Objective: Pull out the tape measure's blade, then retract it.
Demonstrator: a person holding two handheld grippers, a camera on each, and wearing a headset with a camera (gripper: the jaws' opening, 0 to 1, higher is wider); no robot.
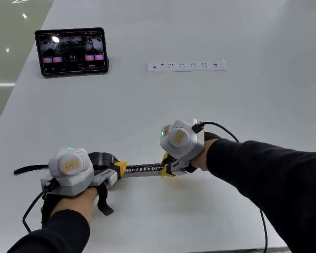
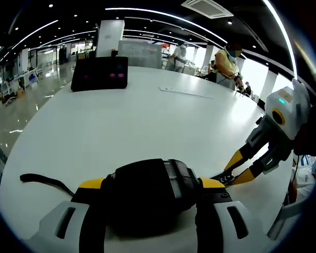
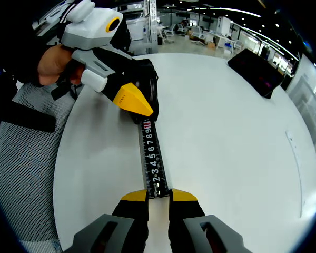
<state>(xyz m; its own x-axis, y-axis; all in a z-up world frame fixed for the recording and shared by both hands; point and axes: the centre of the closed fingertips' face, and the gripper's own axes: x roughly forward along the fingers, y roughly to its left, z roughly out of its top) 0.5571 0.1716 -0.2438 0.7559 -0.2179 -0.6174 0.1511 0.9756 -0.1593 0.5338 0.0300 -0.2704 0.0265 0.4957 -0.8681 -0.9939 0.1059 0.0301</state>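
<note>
The black tape measure case (image 1: 101, 158) lies on the white table (image 1: 147, 105) with my left gripper (image 1: 117, 168) shut around it. In the left gripper view the case (image 2: 147, 190) sits between the yellow-tipped jaws of that gripper (image 2: 152, 183). A short stretch of blade (image 1: 142, 168) runs right from the case to my right gripper (image 1: 167, 169). In the right gripper view the blade (image 3: 151, 158) shows numbers up to about ten, and the right gripper (image 3: 159, 196) is shut on its end. The left gripper (image 3: 131, 100) holds the case (image 3: 149, 84) at the far end.
A tablet (image 1: 71, 51) stands at the back left and a white power strip (image 1: 185, 66) lies at the back centre. The case's black strap (image 1: 29, 169) trails left. A mesh chair (image 3: 21, 158) is by the table's edge. People stand far off (image 2: 226, 58).
</note>
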